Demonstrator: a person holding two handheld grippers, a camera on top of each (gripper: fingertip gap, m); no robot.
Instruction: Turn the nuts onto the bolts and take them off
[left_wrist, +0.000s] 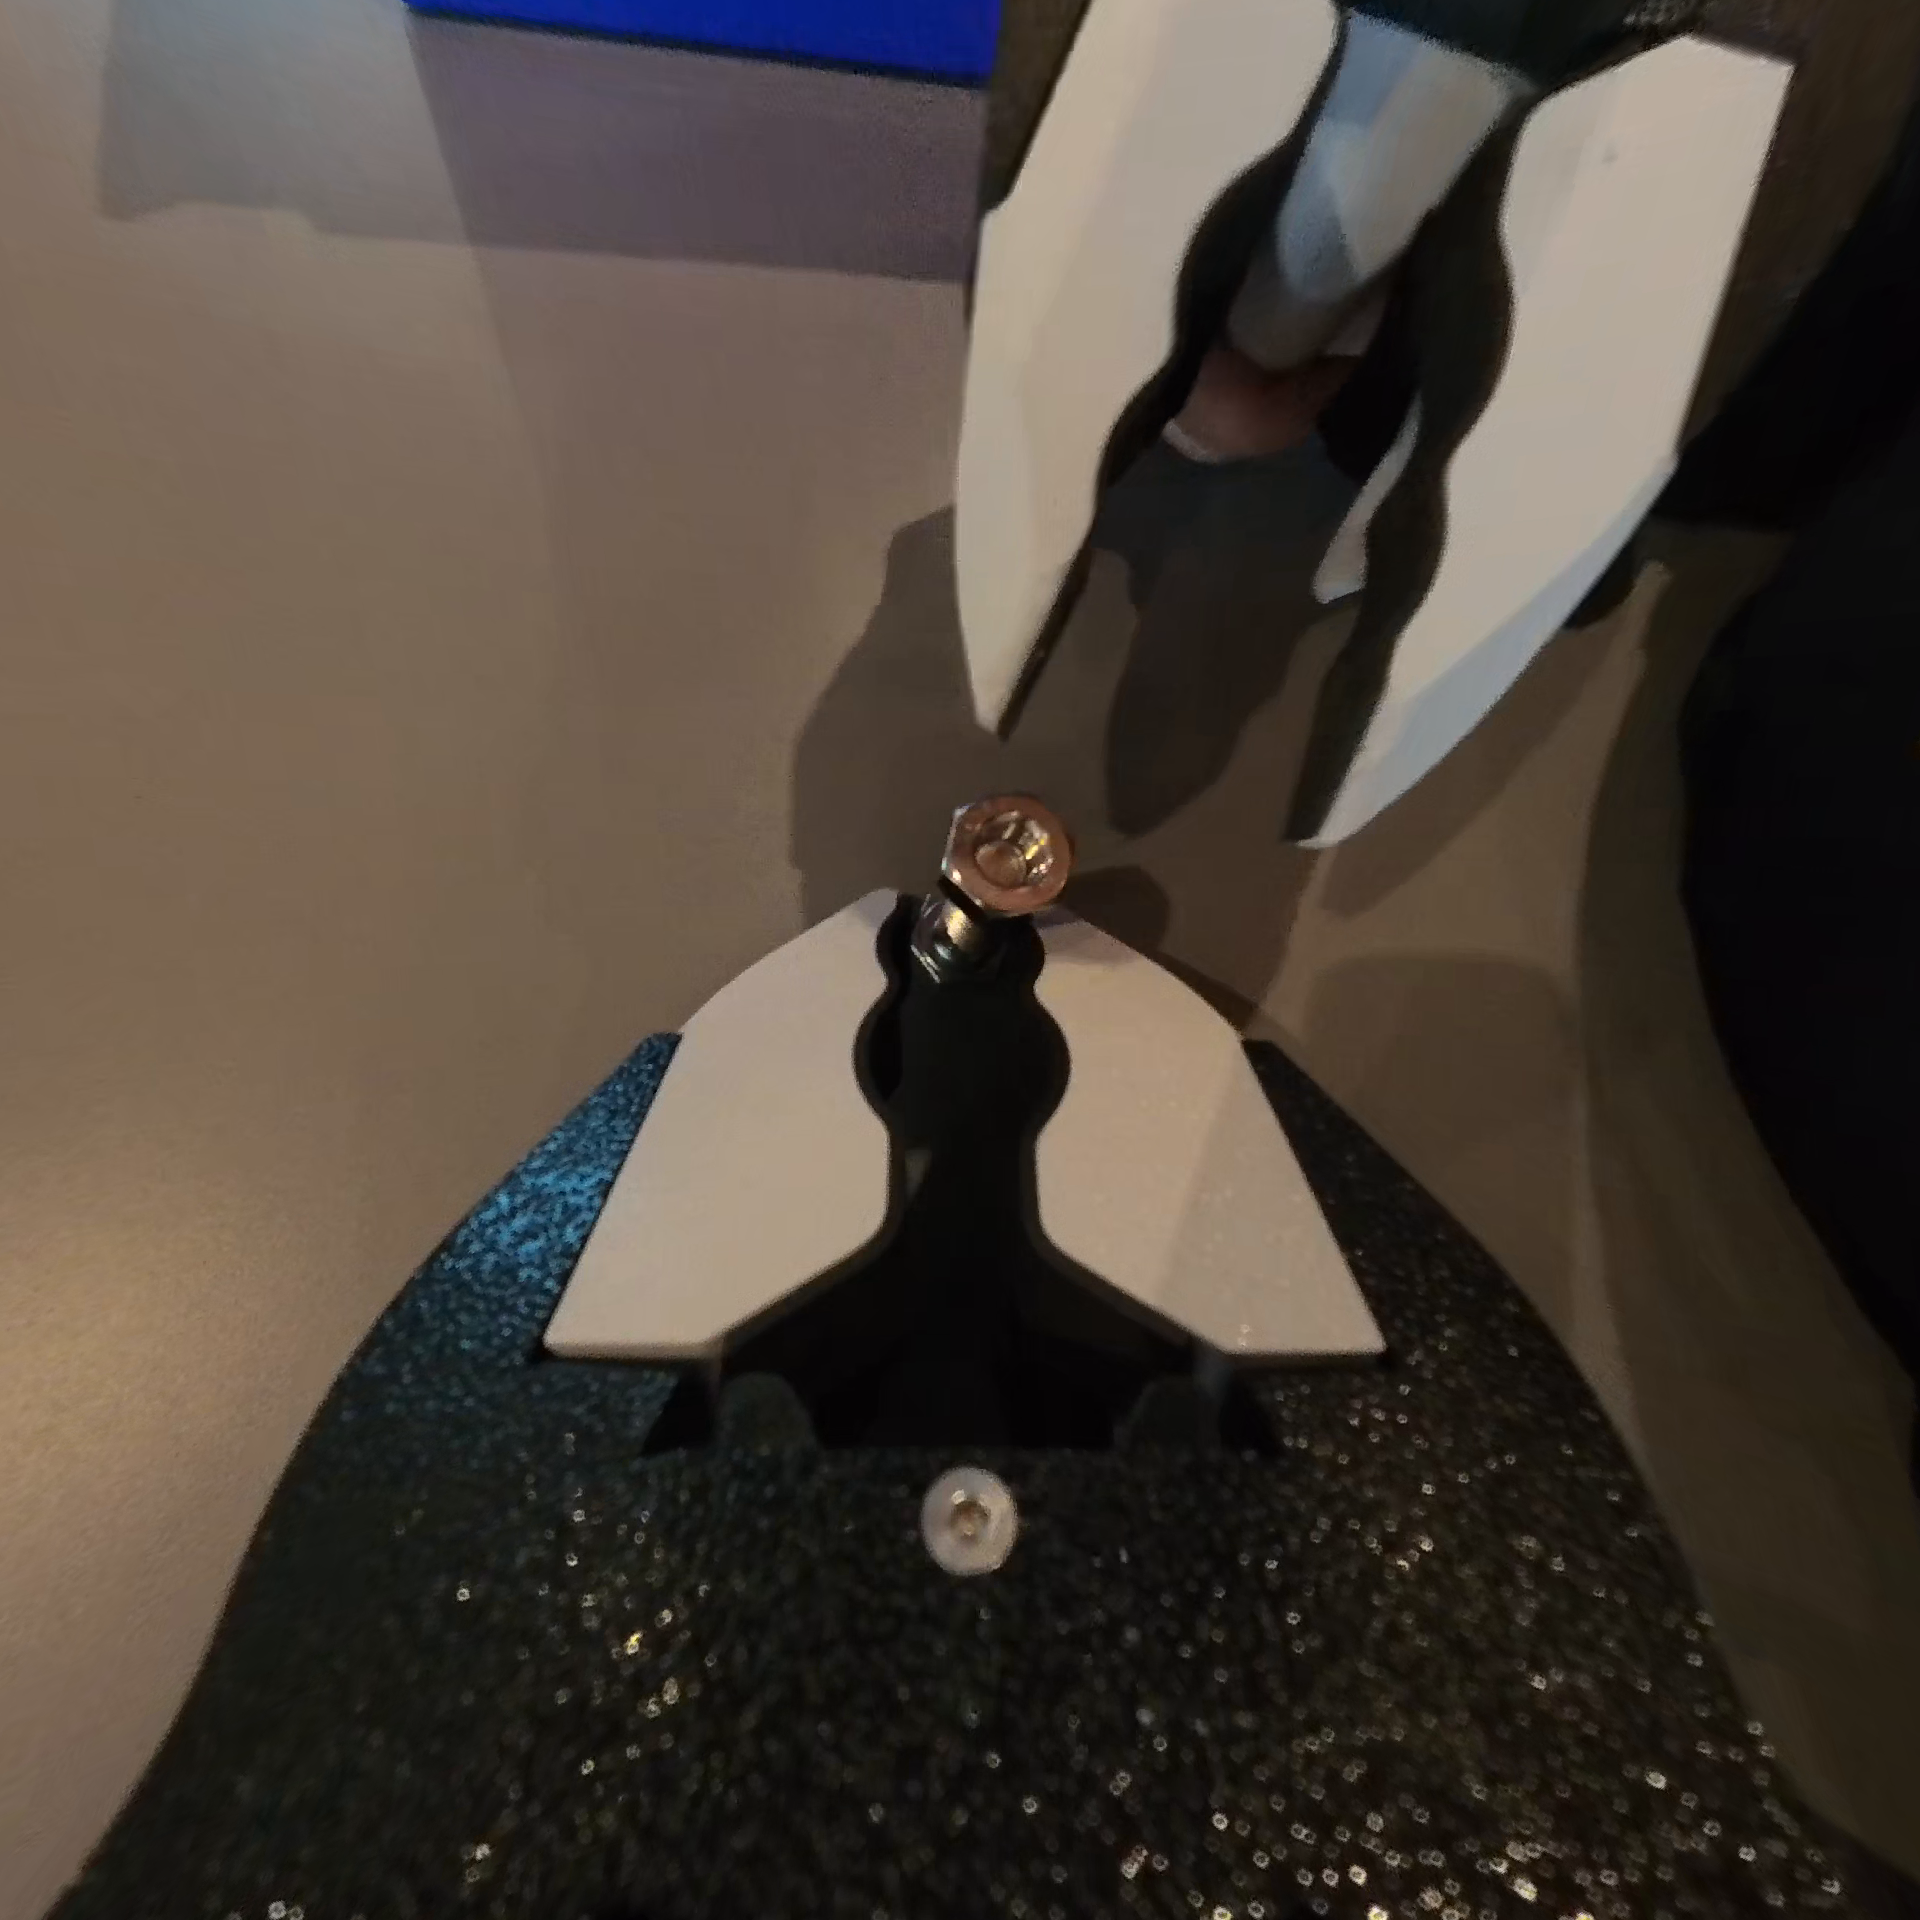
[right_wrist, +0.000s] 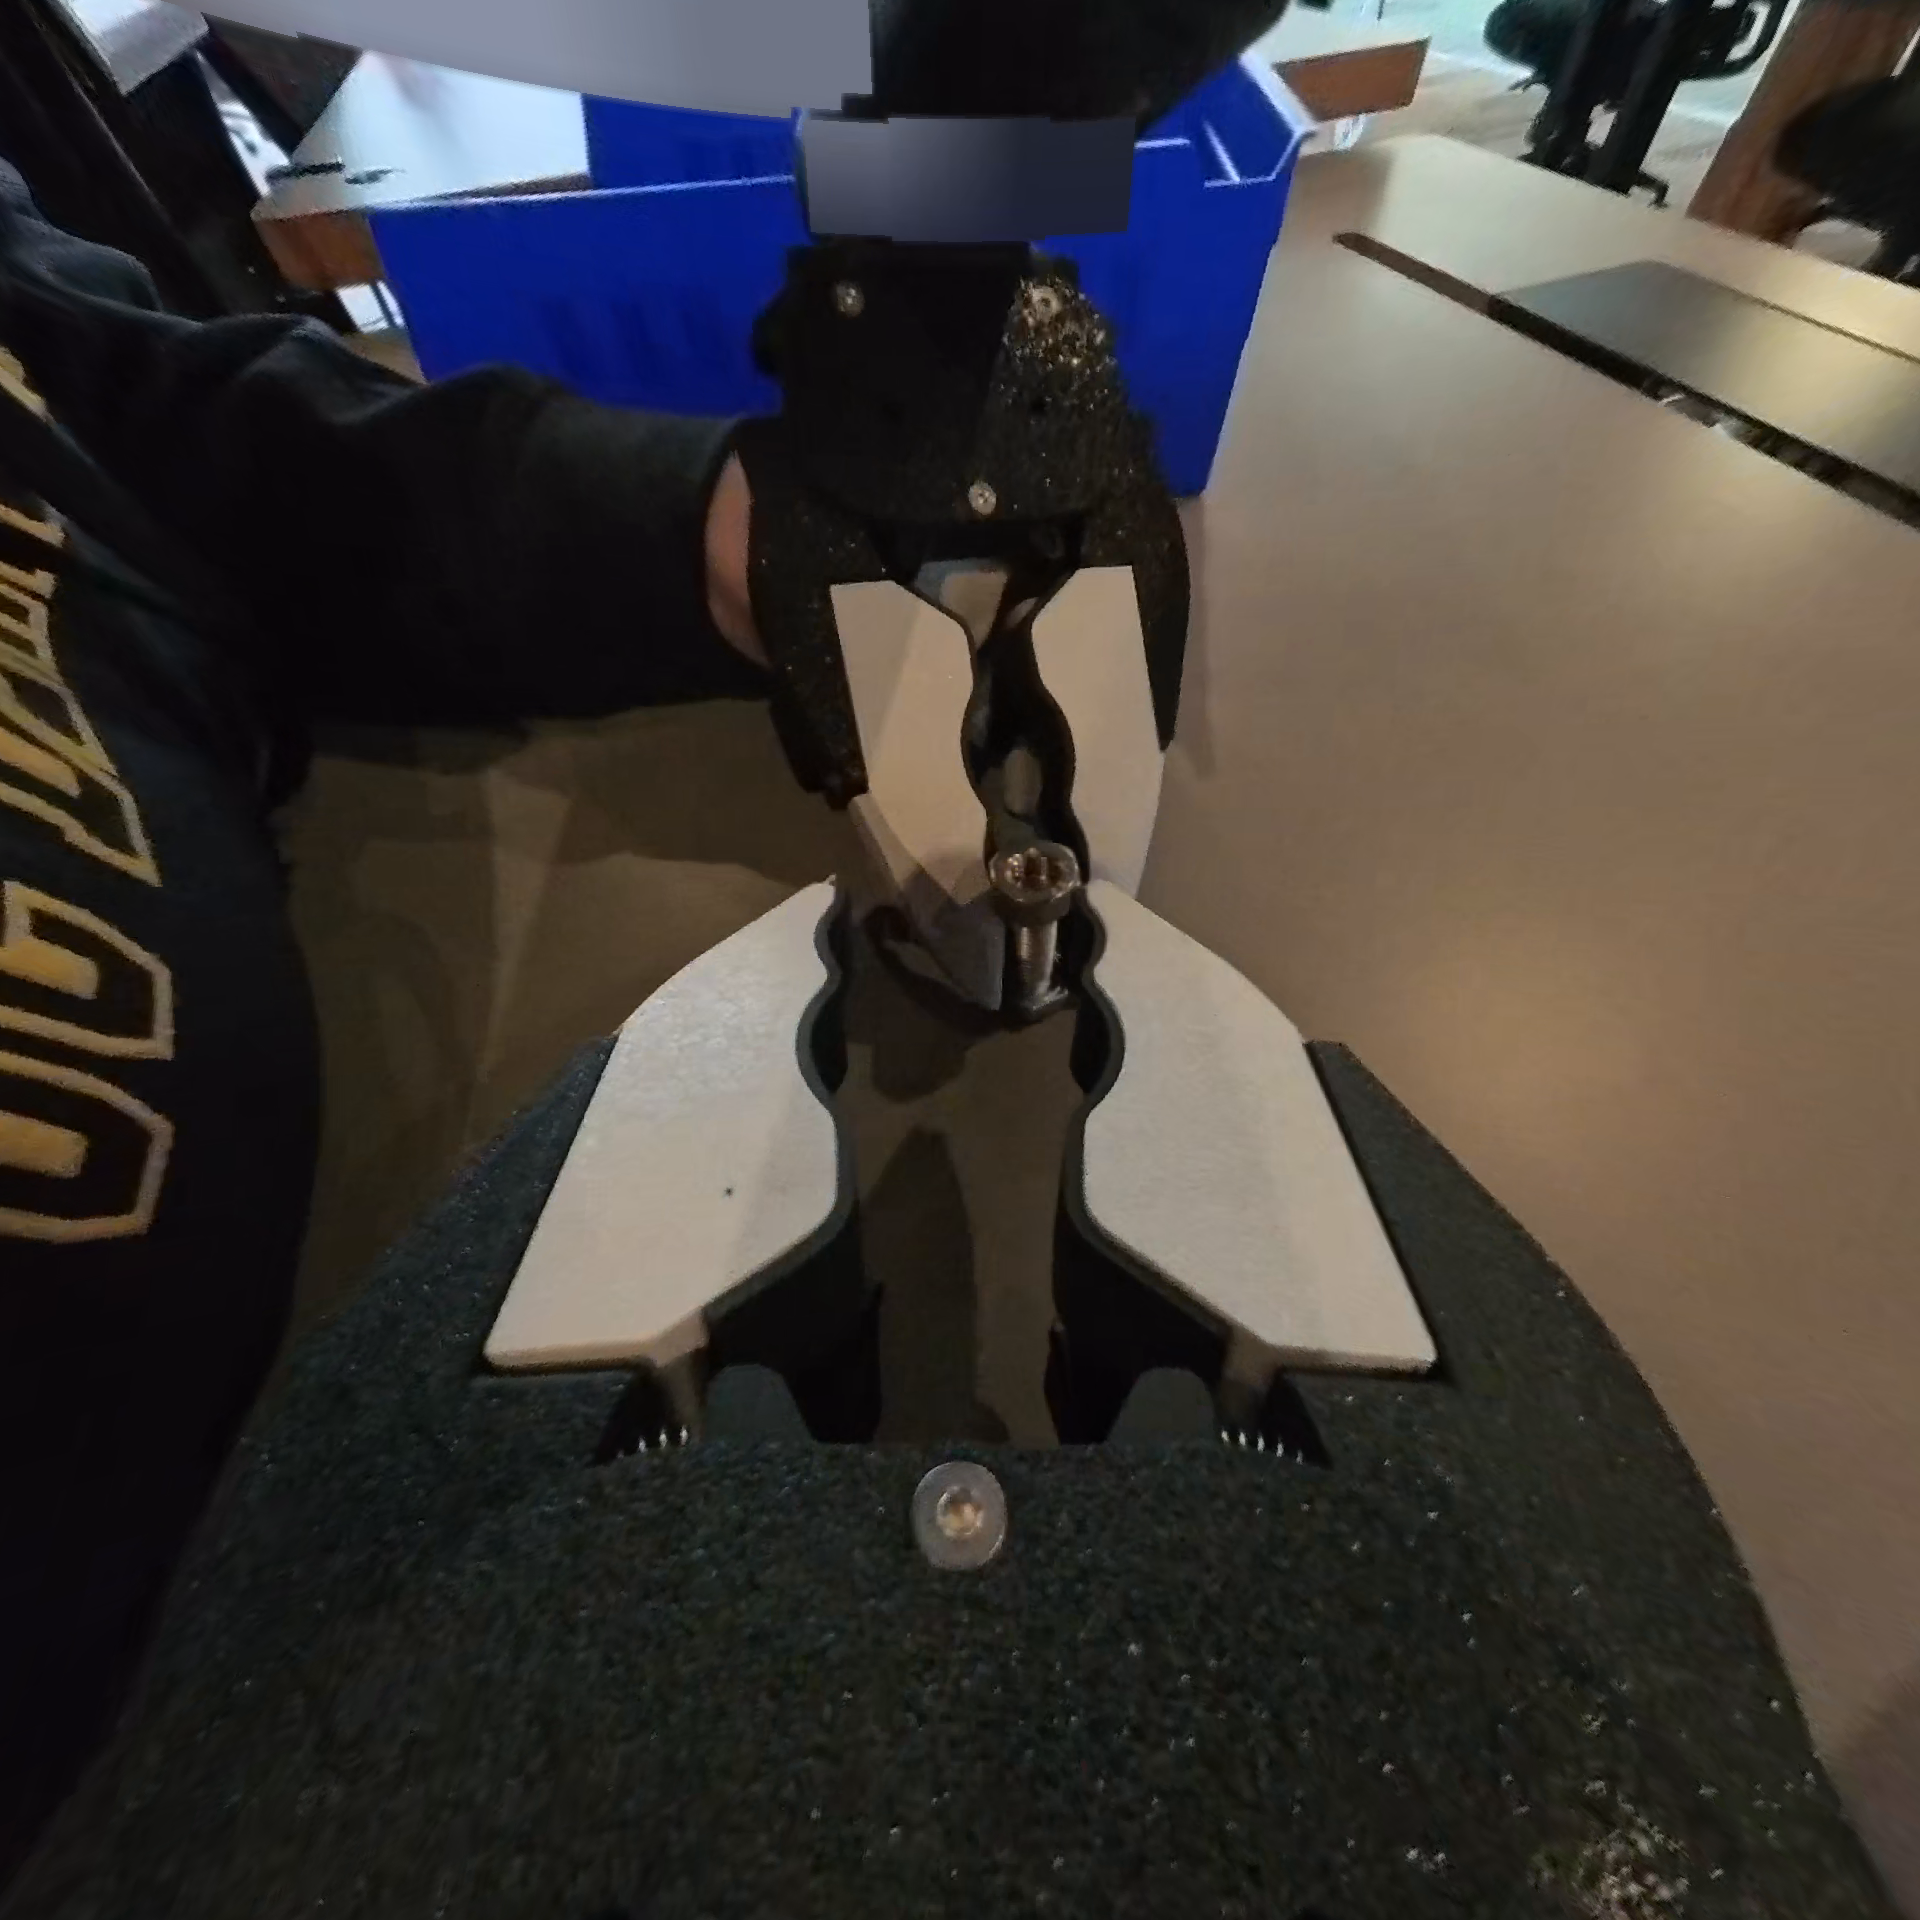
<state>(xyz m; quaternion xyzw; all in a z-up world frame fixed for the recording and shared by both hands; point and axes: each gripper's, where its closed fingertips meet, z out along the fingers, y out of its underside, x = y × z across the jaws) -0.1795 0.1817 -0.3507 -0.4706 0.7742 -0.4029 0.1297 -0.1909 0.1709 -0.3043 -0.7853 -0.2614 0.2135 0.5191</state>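
My left gripper (left_wrist: 966, 914) is shut on the shaft of a small steel bolt (left_wrist: 940, 940) and holds it above the beige table (left_wrist: 416, 727). A hex nut (left_wrist: 1003, 857) sits on the bolt's free end, just past my fingertips. My right gripper (left_wrist: 1158, 769) is open and empty, coming from the upper right, its tips close to the nut without touching it. In the right wrist view my right gripper (right_wrist: 966, 899) faces the left gripper (right_wrist: 1023, 842). The nut (right_wrist: 1034, 868) and bolt (right_wrist: 1029, 945) show between my open right fingertips.
A blue bin (right_wrist: 623, 270) stands on the table (right_wrist: 1507, 831) behind the left gripper, and its edge shows in the left wrist view (left_wrist: 675, 10). A person's dark sleeve (right_wrist: 468, 540) reaches in from the left. A dark seam (right_wrist: 1662, 343) crosses the table at the far right. Across from one pair of fingers to the other is roughly 5 cm.
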